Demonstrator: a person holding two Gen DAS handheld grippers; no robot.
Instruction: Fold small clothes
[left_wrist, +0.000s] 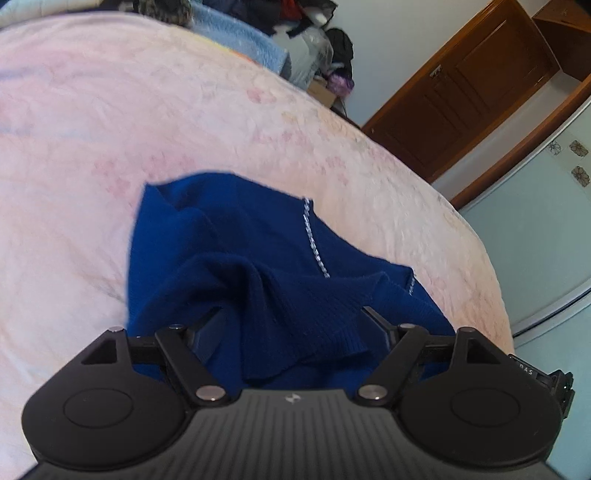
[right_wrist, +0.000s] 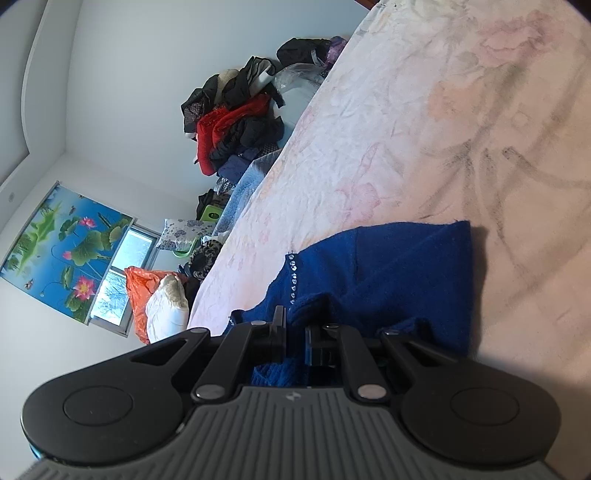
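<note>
Left wrist view: left gripper (left_wrist: 293, 325) w/ jaws spread wide, a ribbed fold of the blue sweater (left_wrist: 236, 266) bunched between them, not squeezed. Sweater lies crumpled on the pink floral bedspread (left_wrist: 110, 129), near edge, a line of small beads (left_wrist: 312, 236) running down it. Wooden door (left_wrist: 461, 92) far right. Right wrist view: right gripper (right_wrist: 295, 332) w/ jaws pressed close, pinching sweater (right_wrist: 388, 273) fabric. Pile of clothes (right_wrist: 236, 122) far left beyond the bed; lotus poster (right_wrist: 62, 247) on wall.

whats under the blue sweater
The blue sweater lies bunched on the pink floral bedspread, which shows all around it. Whatever is beneath its folds is covered. The right tool pinches one edge; the left tool is open.
</note>
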